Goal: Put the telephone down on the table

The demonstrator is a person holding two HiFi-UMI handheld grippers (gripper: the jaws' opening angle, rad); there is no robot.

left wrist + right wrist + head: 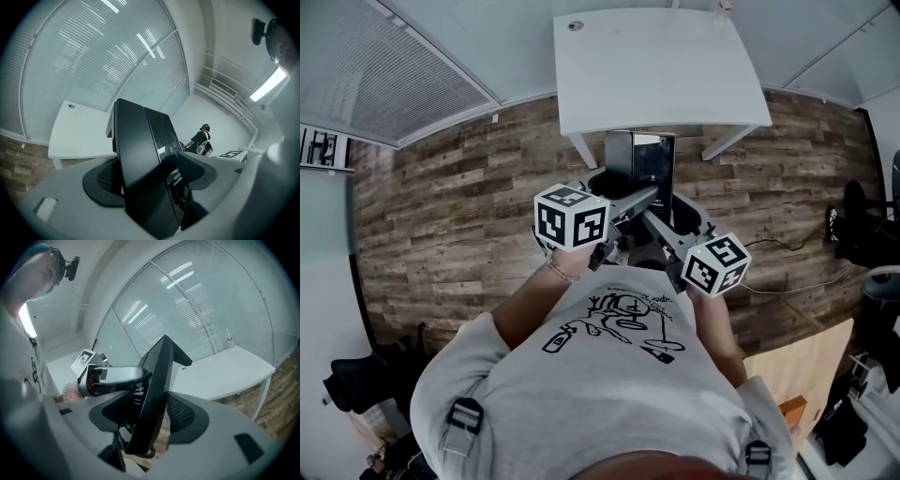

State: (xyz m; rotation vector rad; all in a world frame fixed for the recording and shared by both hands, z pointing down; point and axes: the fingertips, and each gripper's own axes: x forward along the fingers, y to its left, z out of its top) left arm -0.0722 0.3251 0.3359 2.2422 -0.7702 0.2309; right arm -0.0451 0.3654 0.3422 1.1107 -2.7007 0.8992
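A black telephone (643,164) hangs upright in the air, just in front of the near edge of the white table (656,70). Both grippers grip it from opposite sides. My left gripper (619,202) is shut on it; in the left gripper view the telephone (140,173) fills the gap between the dark pads (101,180). My right gripper (670,234) is shut on it too, and the right gripper view shows the telephone (154,390) edge-on between its jaws, with the left gripper (110,377) behind. The telephone's lower part is hidden by the jaws.
The table (225,376) stands against a glass wall with blinds (93,61) on a wood-plank floor (459,225). A small bottle (228,339) stands at its far edge. A dark chair (862,225) is off to the right. Another person (201,138) stands far off.
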